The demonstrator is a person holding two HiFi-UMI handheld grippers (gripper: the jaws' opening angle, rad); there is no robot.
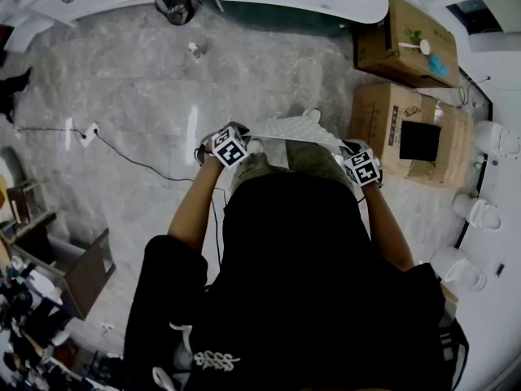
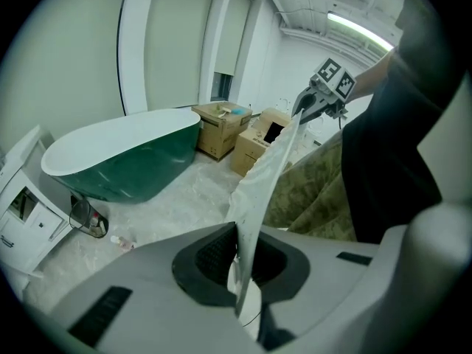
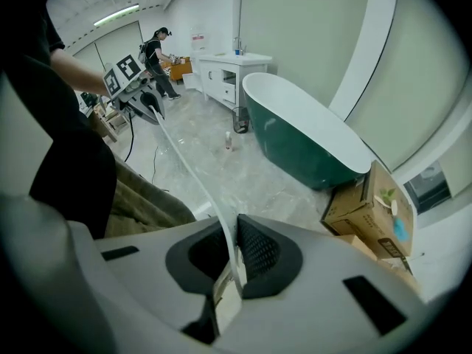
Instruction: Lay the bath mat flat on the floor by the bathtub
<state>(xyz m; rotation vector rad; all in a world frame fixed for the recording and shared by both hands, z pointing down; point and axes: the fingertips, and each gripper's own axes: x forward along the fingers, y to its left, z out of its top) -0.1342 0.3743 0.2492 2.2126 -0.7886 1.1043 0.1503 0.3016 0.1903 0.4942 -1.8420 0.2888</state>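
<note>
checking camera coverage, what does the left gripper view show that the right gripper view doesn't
Only the left gripper view: the right claw, shut on the far end of the bath mat. Only the right gripper view: the left claw and a person standing in the background. Both: the green bathtub, cardboard boxes beside it, and the mat clamped in that view's own claw.
</note>
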